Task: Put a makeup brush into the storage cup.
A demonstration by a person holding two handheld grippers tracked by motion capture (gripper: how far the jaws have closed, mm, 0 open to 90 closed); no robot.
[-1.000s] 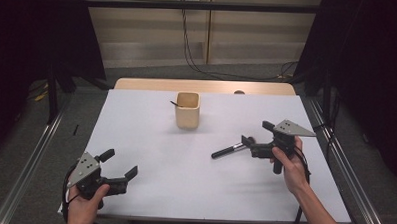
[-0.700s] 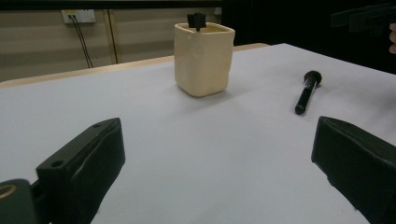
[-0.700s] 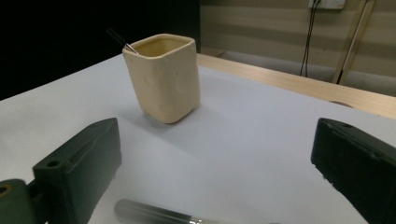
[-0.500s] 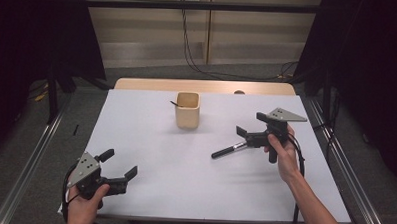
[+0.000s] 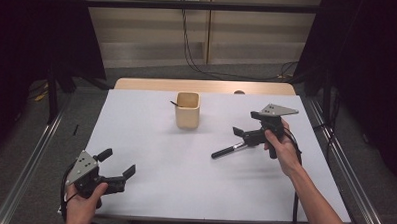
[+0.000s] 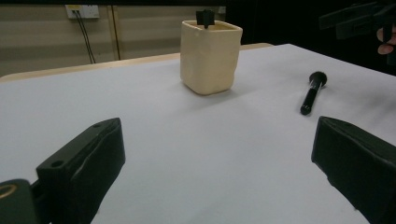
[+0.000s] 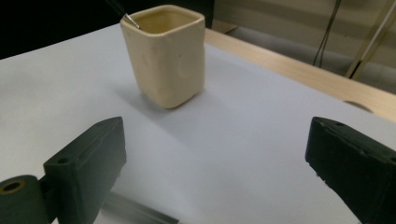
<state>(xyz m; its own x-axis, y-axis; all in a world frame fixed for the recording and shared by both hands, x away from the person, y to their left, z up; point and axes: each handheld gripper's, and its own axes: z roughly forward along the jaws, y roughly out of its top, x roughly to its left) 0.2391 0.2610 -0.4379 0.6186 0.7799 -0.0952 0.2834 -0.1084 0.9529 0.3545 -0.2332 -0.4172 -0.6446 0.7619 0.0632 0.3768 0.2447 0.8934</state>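
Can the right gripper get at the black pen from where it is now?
Probably yes. The right gripper hangs open just above the black pen, which lies flat on bare table. Nothing lies between them; the cup stands well aside.

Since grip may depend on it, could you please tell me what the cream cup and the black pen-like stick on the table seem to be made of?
Cream cup: probably matte ceramic or soft silicone; its walls look dull and slightly dented, with rounded corners. Black stick: likely plastic or coated metal, smooth with a faint sheen and a rounded end. Table cover: a flat, matte white sheet, possibly paper or laminate.
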